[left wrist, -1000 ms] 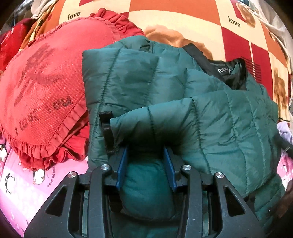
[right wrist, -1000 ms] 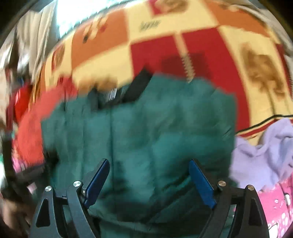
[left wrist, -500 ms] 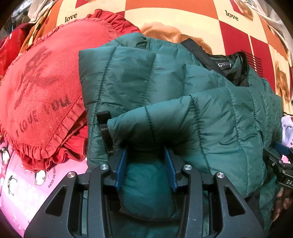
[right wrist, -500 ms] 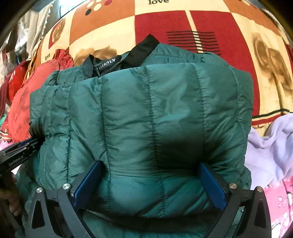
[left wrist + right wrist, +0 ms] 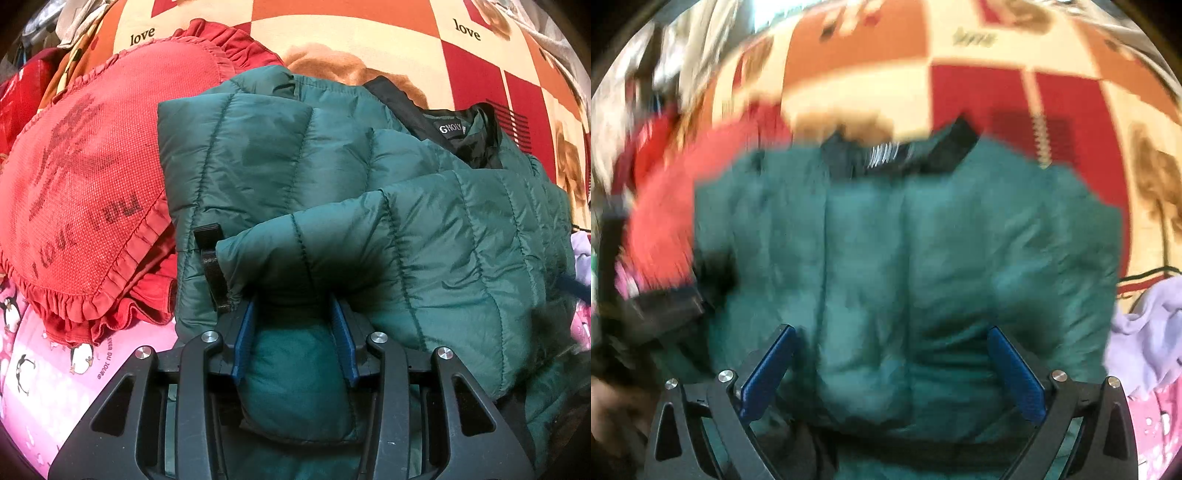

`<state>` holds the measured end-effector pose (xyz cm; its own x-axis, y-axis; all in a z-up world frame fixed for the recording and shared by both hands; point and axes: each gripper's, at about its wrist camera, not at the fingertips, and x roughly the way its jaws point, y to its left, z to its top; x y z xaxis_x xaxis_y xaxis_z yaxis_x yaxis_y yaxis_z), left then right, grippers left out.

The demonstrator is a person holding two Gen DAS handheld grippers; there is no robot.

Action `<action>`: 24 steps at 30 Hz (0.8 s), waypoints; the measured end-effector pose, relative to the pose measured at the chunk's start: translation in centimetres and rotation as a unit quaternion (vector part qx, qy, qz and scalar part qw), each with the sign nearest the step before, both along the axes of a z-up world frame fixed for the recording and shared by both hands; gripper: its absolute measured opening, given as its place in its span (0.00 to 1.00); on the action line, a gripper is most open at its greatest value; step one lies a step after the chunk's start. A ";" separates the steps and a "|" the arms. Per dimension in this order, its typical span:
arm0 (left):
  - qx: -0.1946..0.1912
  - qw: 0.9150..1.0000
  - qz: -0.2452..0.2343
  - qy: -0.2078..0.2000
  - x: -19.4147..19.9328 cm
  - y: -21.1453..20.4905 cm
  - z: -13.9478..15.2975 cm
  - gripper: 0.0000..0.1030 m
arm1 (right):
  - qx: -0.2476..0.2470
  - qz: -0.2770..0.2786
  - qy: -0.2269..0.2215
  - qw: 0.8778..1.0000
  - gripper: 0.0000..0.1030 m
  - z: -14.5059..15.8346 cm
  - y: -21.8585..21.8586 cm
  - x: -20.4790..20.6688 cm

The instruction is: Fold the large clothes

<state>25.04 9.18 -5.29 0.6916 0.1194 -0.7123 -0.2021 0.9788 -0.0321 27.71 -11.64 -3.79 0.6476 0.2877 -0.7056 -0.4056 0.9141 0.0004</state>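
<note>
Mid-fold: L tool (image 5: 293, 332) clamps a jacket (image 5: 424, 229) fold, R tool (image 5: 892, 363) gapes wide over it w/o grip; next, press flat & let go.

The quilted jacket (image 5: 369, 206) is dark green with a black collar lining. The heart-shaped pillow (image 5: 85, 177) is red, with darker letters on it. The blanket (image 5: 369, 37) has checks — red, orange and cream. The sheet (image 5: 55, 376) is pink with small penguins — the cloth (image 5: 1145, 332) is pale lilac.
</note>
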 end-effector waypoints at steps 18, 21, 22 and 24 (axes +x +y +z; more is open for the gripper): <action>-0.015 0.999 -0.034 0.014 -1.3 1.1 0.6 0.38 | -0.010 -0.045 0.068 0.997 1.00 1.7 -11.2 -7.5; 0.000 0.998 -0.050 0.027 -2.2 0.7 0.8 0.38 | -0.050 -0.018 0.129 0.990 1.00 -1.6 -14.2 -11.0; 0.004 0.998 -0.055 0.030 -2.8 0.6 1.1 0.38 | -0.057 -0.024 0.139 0.988 1.00 -2.5 -15.2 -12.2; 0.008 0.998 -0.062 0.025 -4.5 0.8 2.1 0.38 | 0.014 -0.041 0.145 0.988 1.00 -2.7 -18.2 -14.2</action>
<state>20.52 9.98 -3.22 0.6656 0.0475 -0.7448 -0.0813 0.9967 -0.0091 13.49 -29.79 -6.49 0.4409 0.2636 -0.8580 -0.3088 0.9421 0.1308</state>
